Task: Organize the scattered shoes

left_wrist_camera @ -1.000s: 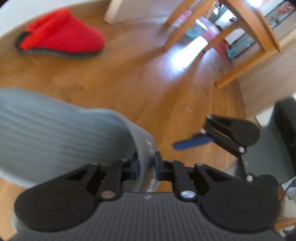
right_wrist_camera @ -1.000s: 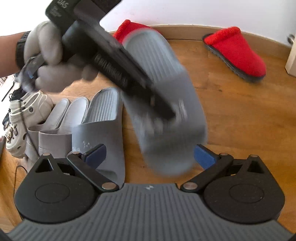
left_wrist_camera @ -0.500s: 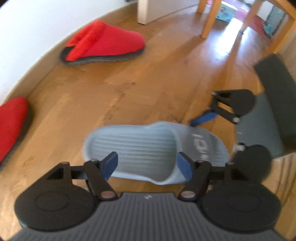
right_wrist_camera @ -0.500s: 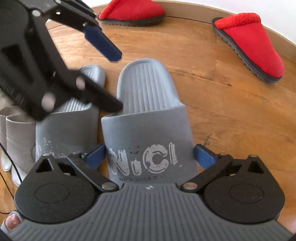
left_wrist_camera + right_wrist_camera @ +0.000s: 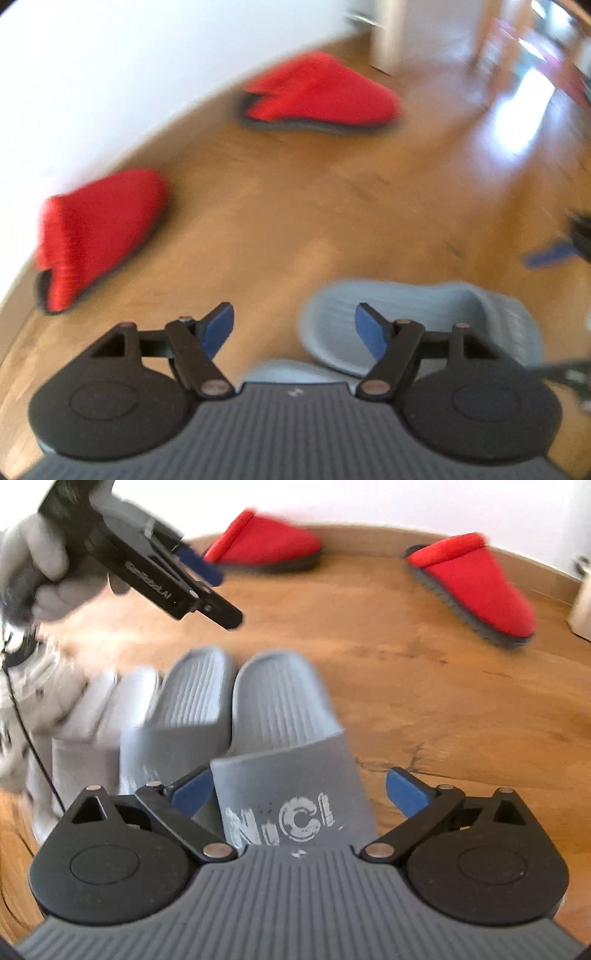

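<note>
Slides first: my right claw (image 5: 299, 788) hangs released over the grey slide (image 5: 284, 746), which lies on the floor touching its mate (image 5: 184, 716). My left claw (image 5: 293, 328) is released too. Farther off, 2 red slippers (image 5: 476, 583) sit near the wall.

Warm brown wooden floor (image 5: 295, 206) with visible grain and few dark marks, same floor (image 5: 424, 686) seen from right wrist. Plain white wall (image 5: 110, 74) meeting floor along curved-looking edge; white wall (image 5: 369, 498) also behind. Pale post or door frame (image 5: 388, 33) standing at wall end. Strong bright light patch (image 5: 517, 122) glaring on floor at right. Blurred wooden furniture legs (image 5: 484, 37) beyond, details unclear.
</note>
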`<state>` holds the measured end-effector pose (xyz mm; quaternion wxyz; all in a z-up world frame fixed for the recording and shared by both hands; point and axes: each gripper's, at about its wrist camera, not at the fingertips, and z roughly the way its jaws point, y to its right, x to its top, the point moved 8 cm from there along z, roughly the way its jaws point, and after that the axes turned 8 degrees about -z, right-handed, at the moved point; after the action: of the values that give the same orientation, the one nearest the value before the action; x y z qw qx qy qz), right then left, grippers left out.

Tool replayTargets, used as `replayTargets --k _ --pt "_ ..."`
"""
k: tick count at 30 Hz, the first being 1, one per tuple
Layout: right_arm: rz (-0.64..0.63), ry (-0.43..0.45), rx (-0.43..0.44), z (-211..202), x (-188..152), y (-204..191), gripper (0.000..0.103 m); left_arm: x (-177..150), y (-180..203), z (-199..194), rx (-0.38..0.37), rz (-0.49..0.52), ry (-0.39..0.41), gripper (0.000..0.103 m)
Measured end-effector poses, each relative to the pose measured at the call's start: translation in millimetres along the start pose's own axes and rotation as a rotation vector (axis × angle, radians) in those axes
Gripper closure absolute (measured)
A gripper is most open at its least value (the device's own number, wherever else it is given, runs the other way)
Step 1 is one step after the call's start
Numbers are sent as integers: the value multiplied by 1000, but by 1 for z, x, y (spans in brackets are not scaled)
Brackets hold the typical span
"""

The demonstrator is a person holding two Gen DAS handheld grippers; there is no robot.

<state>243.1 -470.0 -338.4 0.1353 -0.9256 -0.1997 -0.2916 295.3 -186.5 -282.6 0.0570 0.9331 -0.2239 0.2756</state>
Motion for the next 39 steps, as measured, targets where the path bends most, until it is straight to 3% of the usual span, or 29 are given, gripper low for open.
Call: replayTargets --k 2,4,7,9,10,11,12,13,15,17,23,28,32,34,37,39 --pt "37 27 27 -8 0 -9 1 21 -47 5 76 -127 60 23" --pt "60 40 67 -15 -4 -25 1 51 -116 21 169 -334 132 22" --pt "53 26 114 -15 -9 -45 1 72 -166 49 201 -496 125 21" --pt "40 5 141 -13 -13 -56 1 81 -179 65 187 -537 142 23" --pt "33 -8 149 -12 -15 -60 1 86 -184 74 170 -557 155 34" --pt "25 -22 153 -10 -17 -63 1 88 -183 78 139 -566 161 59" --pt "22 -29 153 -10 -18 -64 1 89 -179 88 76 -580 144 73" --pt "24 -34 154 -11 -18 -64 1 89 -173 98 44 -583 111 79" --pt "32 -37 155 -14 -19 -64 1 92 -164 99 88 -544 125 86" --pt "52 -28 150 -18 -19 -61 1 97 -149 94 103 -496 139 88" --pt "105 23 122 -24 -12 -43 1 122 -65 59 -34 -262 174 89" --pt "120 56 59 -32 -8 -21 1 133 60 14 -234 -23 185 89" --pt "134 95 -30 -47 -5 9 1 116 136 4 -414 70 144 87" --pt "130 107 -68 -49 -2 20 1 96 170 21 -478 76 94 84" --pt "74 109 -134 -36 4 39 1 64 203 60 -476 96 -31 76" --pt "27 94 -178 -21 8 52 1 55 210 63 -434 130 -19 66"
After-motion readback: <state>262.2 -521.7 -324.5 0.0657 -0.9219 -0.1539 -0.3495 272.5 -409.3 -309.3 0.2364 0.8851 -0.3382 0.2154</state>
